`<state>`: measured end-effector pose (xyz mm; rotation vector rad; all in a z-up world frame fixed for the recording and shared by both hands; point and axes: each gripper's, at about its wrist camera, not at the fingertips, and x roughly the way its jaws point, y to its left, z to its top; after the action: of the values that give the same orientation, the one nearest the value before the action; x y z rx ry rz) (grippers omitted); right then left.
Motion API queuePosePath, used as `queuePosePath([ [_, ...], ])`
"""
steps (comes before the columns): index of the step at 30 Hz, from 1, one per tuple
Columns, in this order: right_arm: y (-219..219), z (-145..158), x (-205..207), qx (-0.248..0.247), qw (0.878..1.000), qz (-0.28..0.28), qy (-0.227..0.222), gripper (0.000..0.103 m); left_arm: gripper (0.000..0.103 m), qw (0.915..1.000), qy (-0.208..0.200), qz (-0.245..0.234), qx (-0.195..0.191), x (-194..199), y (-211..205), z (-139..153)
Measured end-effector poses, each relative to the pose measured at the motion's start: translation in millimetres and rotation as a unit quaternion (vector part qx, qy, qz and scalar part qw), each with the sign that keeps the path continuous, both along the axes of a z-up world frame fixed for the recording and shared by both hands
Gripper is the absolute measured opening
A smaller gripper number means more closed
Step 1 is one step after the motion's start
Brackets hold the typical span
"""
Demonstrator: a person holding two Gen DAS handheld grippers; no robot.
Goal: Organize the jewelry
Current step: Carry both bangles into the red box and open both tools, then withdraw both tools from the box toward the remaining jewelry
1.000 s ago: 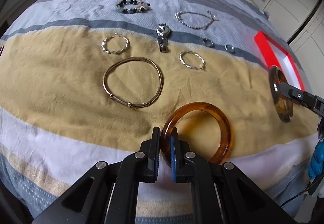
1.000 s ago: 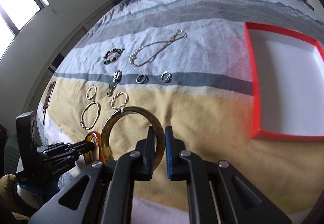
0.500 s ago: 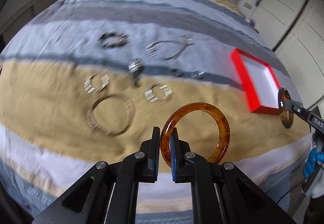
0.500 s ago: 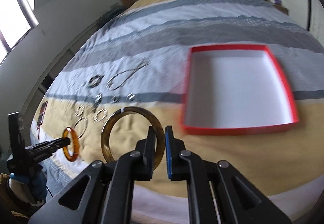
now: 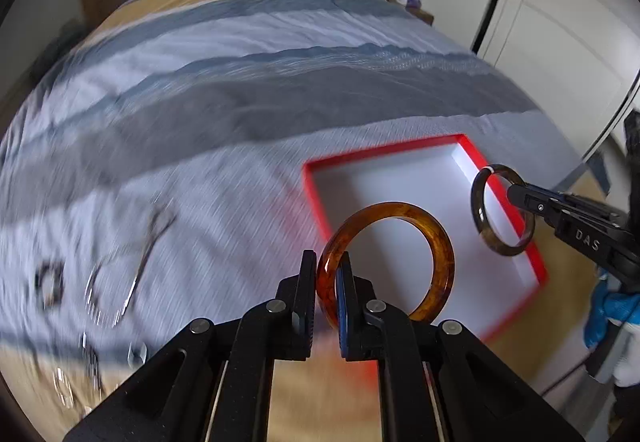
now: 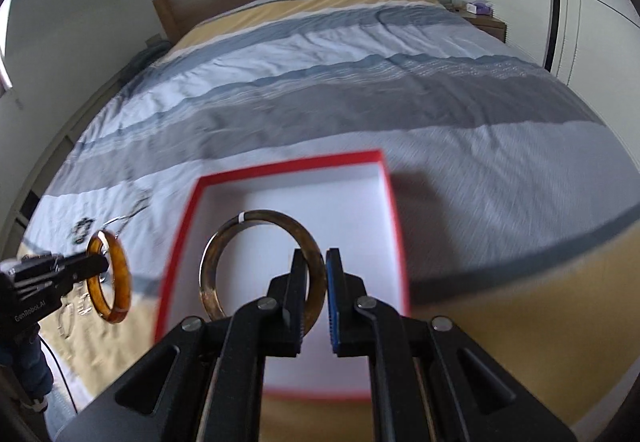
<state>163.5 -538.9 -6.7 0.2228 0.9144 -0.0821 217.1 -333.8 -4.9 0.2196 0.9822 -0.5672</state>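
- The left gripper [image 5: 327, 284] is clamped on the rim of an amber bangle [image 5: 434, 254], held in the air at the near-left edge of the red box [image 5: 536, 270].
- The right gripper [image 6: 316, 284] pinches a darker brown bangle [image 6: 210, 270] above the box's white floor — nothing lies inside it.
- Both bangles look rigid, glossy and probably brittle — a grip across the band suits them, and they are best lowered, not dropped.
- The remaining jewelry [image 5: 120, 282] lies blurred on the striped bedspread [image 5: 280, 90], left of the box.
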Motion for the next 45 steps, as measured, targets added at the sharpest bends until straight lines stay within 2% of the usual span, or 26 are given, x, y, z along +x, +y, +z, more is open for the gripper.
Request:
queuePosePath([
  [6, -20, -24, 47, -0.034, 0.999, 0.018, 0.025, 0.009, 0.009, 0.9964, -0.011, -0.018, 0.082, 38, -60, -40],
  [13, -11, -47, 75, -0.076, 0.993, 0.073, 0.052, 0.009, 0.009, 0.9918, -0.007, -0.030, 0.124, 45, -85, -70],
  [19, 6, -60, 85, -0.131, 0.980, 0.123, 0.081, 0.008, 0.011, 0.9909, -0.002, -0.027, 0.131, 54, -91, -81],
  [26, 15, -61, 85, -0.148, 0.975, 0.135, 0.091, 0.010, 0.012, 0.9921, 0.011, -0.014, 0.124, 58, -88, -82],
  [28, 16, -52, 83, -0.162, 0.975, 0.126, 0.083, 0.017, 0.013, 0.9931, 0.020, -0.005, 0.115, 59, -84, -79],
  [32, 14, -25, 69, -0.167, 0.977, 0.118, 0.064, 0.029, 0.032, 0.9960, 0.037, -0.008, 0.081, 54, -77, -66],
  [34, 12, -7, 54, -0.164, 0.979, 0.106, 0.055, 0.032, 0.048, 0.9969, 0.026, -0.007, 0.074, 45, -75, -54],
  [35, 11, 1, 46, -0.160, 0.981, 0.102, 0.050, 0.032, 0.051, 0.9975, 0.020, -0.006, 0.068, 40, -72, -47],
  [40, 14, 40, 5, -0.140, 0.986, 0.084, 0.032, 0.033, 0.051, 0.9998, 0.000, 0.002, 0.022, 13, -46, 1],
  [43, 21, 70, -25, -0.126, 0.989, 0.074, 0.013, 0.033, 0.051, 0.9993, -0.036, 0.008, -0.010, -9, -15, 42],
  [45, 27, 88, -41, -0.117, 0.991, 0.070, 0.001, 0.033, 0.051, 0.9977, -0.065, 0.011, -0.014, -21, 9, 66],
])
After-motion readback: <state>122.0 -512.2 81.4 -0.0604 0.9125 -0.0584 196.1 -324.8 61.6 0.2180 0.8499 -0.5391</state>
